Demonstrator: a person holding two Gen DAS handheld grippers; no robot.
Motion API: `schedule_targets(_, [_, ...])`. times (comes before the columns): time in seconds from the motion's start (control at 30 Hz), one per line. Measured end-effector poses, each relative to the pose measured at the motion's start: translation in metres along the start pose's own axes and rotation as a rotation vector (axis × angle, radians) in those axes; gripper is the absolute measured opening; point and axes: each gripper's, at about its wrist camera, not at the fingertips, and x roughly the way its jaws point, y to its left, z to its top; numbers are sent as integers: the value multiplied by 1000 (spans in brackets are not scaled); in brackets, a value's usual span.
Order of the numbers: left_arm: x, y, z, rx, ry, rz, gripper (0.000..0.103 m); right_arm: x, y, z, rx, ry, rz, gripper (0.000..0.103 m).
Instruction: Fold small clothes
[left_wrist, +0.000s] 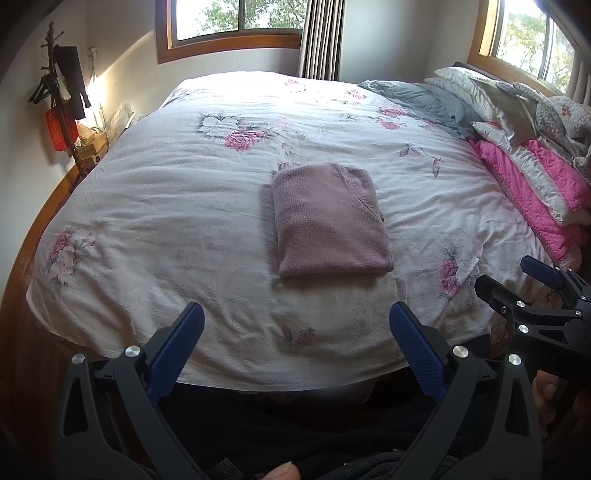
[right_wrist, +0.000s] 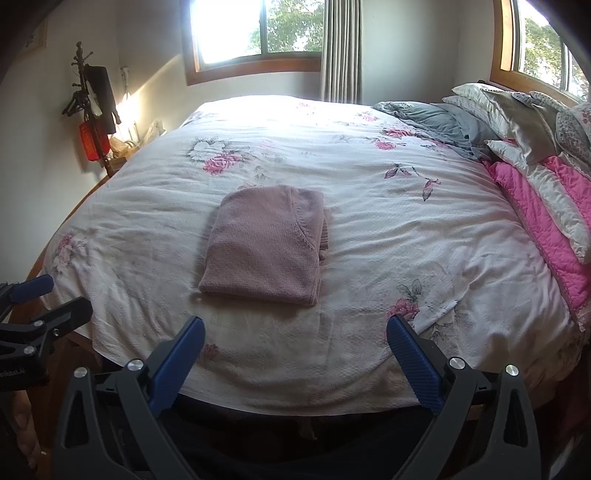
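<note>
A mauve knit garment (left_wrist: 330, 221) (right_wrist: 264, 245) lies folded into a neat rectangle in the middle of the white floral bedspread (left_wrist: 166, 192) (right_wrist: 424, 240). My left gripper (left_wrist: 295, 314) hovers open over the bed's near edge, short of the garment, nothing between its blue pads. My right gripper (right_wrist: 295, 328) is likewise open and empty, held back from the garment at the near edge. In the left wrist view the right gripper (left_wrist: 517, 284) shows at the right; in the right wrist view the left gripper (right_wrist: 51, 295) shows at the left.
Pillows (left_wrist: 491, 96) (right_wrist: 517, 107), a grey blanket (left_wrist: 424, 99) and a pink quilt (left_wrist: 528, 184) (right_wrist: 546, 206) are piled along the bed's right side. A coat stand (left_wrist: 62, 88) (right_wrist: 92, 103) with hanging items is at the left wall. Windows and a curtain (left_wrist: 321, 37) are behind.
</note>
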Motion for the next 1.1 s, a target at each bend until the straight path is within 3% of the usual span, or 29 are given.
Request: schedule_targets(1.1, [10, 7, 1, 2, 16, 4, 100, 12, -5, 2, -7, 20, 13, 99])
